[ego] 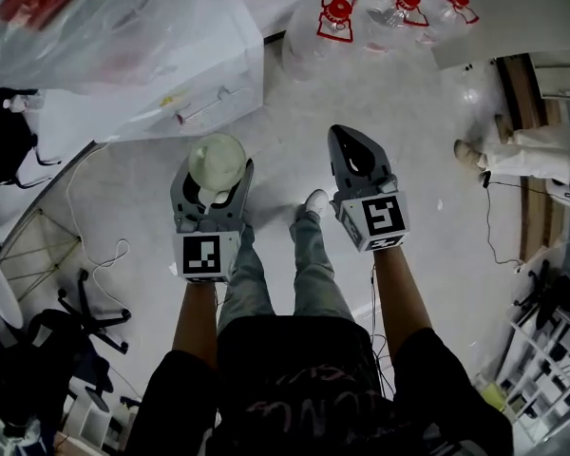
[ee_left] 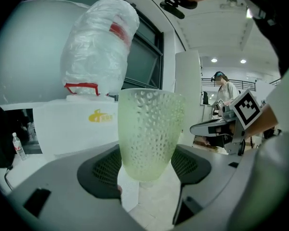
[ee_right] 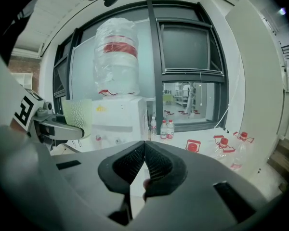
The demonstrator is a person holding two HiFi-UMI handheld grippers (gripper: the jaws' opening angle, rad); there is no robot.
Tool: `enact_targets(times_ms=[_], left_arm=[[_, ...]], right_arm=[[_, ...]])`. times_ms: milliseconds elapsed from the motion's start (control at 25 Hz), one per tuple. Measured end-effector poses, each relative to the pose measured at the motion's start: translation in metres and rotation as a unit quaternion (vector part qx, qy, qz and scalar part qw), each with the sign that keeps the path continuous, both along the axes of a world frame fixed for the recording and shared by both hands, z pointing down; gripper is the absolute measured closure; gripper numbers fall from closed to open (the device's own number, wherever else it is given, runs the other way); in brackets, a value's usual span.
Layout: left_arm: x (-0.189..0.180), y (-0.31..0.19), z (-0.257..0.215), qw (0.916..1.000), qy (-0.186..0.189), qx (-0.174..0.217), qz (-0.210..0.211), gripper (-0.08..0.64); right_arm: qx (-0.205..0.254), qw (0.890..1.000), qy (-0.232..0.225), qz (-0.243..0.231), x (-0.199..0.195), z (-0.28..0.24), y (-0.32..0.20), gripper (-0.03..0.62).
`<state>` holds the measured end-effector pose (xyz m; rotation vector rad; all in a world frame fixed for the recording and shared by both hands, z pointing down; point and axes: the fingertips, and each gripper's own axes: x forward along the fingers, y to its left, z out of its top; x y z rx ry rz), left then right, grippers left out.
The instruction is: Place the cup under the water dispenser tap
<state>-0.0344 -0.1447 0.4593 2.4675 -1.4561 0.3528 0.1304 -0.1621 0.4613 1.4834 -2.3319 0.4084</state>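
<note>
Cup (ee_left: pixel 149 124) on its way to the water dispenser (ee_right: pixel 116 115)
Left tongs (ee_left: pixel 144 166) grip the dimpled cup; right tongs (ee_right: pixel 144 163) closed, empty. Next: approach the dispenser front.

Cup (ee_left: pixel 149 134) is pale green, dimpled all over; water dispenser (ee_left: pixel 62 134) is white with a yellow logo (ee_left: pixel 99 116).

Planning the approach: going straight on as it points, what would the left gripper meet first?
Probably the white water dispenser, beyond the cup that the left gripper holds; how far off is unclear.
</note>
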Motion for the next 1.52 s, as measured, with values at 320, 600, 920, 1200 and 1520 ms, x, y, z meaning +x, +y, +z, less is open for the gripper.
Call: enact_targets(times_ms=[320, 600, 920, 1200, 1520], left_arm=[[-0.005, -0.002, 0.058, 0.9994, -0.007, 0.002, -0.035, 0.23], [-0.009, -0.008, 0.096, 0.9987, -0.014, 0.002, -0.049, 0.23], [-0.016, -0.023, 0.153, 0.997, -0.021, 0.009, -0.074, 0.23], [-0.006, -0.034, 0.205, 0.9971, -0.027, 0.014, -0.07, 0.23], [-0.009, -0.054, 0.254, 0.9964, -0.05, 0.022, -0.064, 0.23]], right_arm=[[-0.008, 1.0, -0.009, -0.014, 0.011, 0.054, 0.005, 0.578], [-0.03, 0.999, -0.019, -0.016, 0.014, 0.111, 0.005, 0.578], [-0.012, 0.999, -0.029, -0.026, 0.013, 0.161, -0.011, 0.578], [-0.023, 0.999, -0.02, -0.032, 0.021, 0.215, -0.014, 0.578], [-0.006, 0.999, -0.023, -0.039, 0.018, 0.255, -0.036, 0.577]])
